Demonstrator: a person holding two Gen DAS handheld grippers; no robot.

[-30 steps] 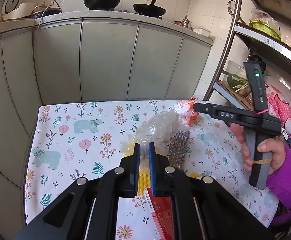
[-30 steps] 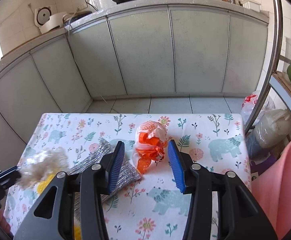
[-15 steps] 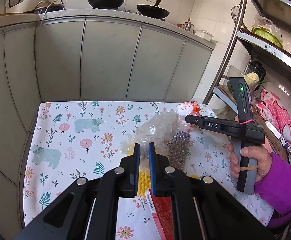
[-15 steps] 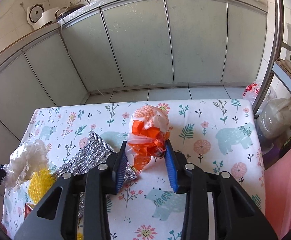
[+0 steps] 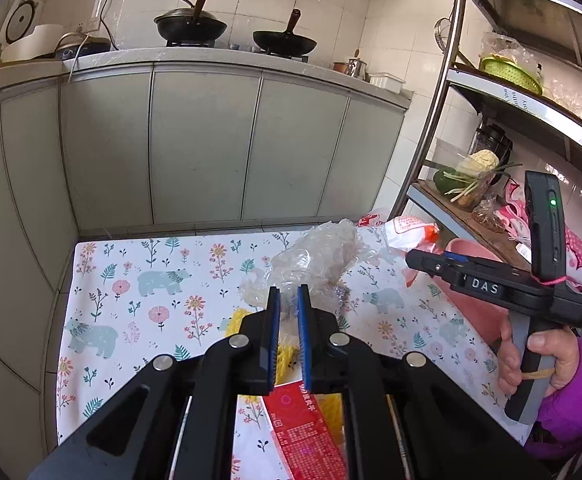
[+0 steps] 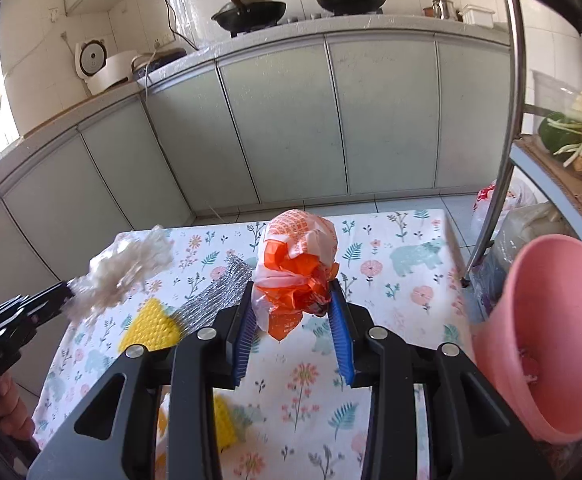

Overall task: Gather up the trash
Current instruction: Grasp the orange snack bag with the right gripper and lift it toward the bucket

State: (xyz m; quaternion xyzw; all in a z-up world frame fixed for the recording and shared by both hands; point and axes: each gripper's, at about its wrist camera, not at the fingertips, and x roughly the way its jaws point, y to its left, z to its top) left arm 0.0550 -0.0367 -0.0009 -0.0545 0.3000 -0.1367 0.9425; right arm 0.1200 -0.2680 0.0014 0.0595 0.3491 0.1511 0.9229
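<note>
Trash in hand: right hand-held gripper (image 6: pixel 293 318) is clamping the crumpled orange-and-white plastic bag (image 6: pixel 297 264) between its blue pads, jaws having just been closing around it; the bag is hanging clear above the worktop (image 6: pixel 391 276).
Left side: left hand-held gripper (image 5: pixel 287 320) is pinching a wad of clear crinkled plastic film (image 5: pixel 319 260), jaws nearly together on a thin tail of it, the wad lifted off the floral cloth.
Bin: pink bucket (image 6: pixel 539 328) is standing just beside the worktop's right edge, mouth open toward the orange bag.
Handling, orange bag: probably very light and soft; it is squashing rather than resisting, so the knotted, bunched middle looks like the surest hold. Slick film could be slipping if only a loose flap is pinched.
Handling, clear film: springy, featherweight, likely snagging on the pads at release.
Left on the worktop: yellow bubble wrap (image 6: pixel 151 322), silver textured sheet (image 6: pixel 215 292), red packet (image 5: pixel 303 432).
Step, as judged: both pieces are being carried toward the bucket.
</note>
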